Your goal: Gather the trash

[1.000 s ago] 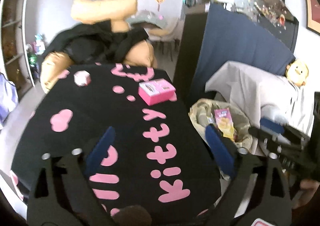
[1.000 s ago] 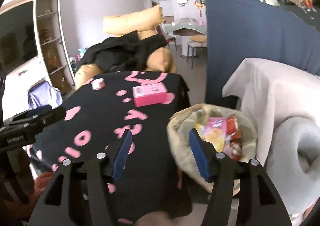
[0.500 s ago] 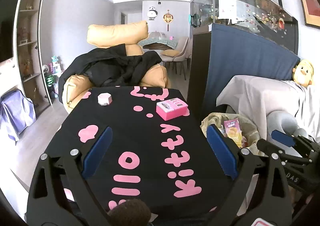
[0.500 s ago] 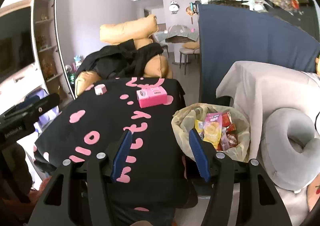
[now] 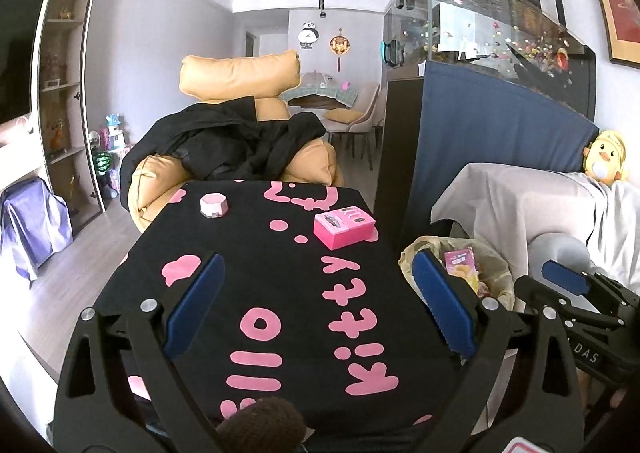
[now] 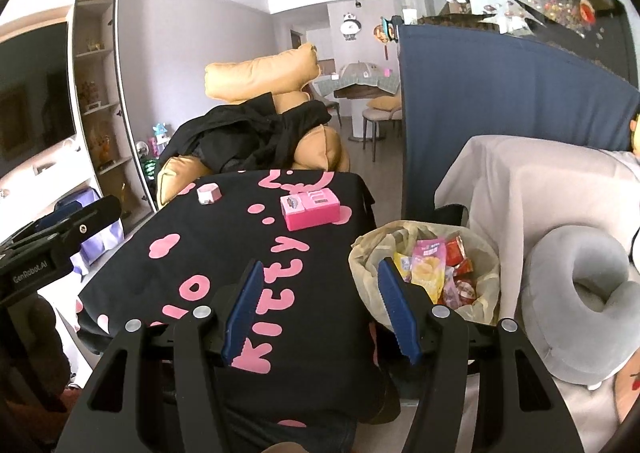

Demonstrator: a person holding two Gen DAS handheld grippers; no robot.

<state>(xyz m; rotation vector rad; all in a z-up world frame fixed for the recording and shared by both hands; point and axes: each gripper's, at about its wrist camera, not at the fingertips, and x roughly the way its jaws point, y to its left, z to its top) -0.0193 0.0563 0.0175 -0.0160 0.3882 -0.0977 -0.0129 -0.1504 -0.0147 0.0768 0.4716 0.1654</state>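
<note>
The counter [image 5: 248, 265], draped in black cloth with pink lettering, carries a pink box [image 5: 343, 227] and a small hexagonal container [image 5: 214, 205]. Beside its right edge, the lined trash bin [image 6: 362, 253] holds snack wrappers [image 6: 430, 267]. The left gripper [image 5: 316, 307] and right gripper [image 6: 320, 307] are both released, empty.
</note>
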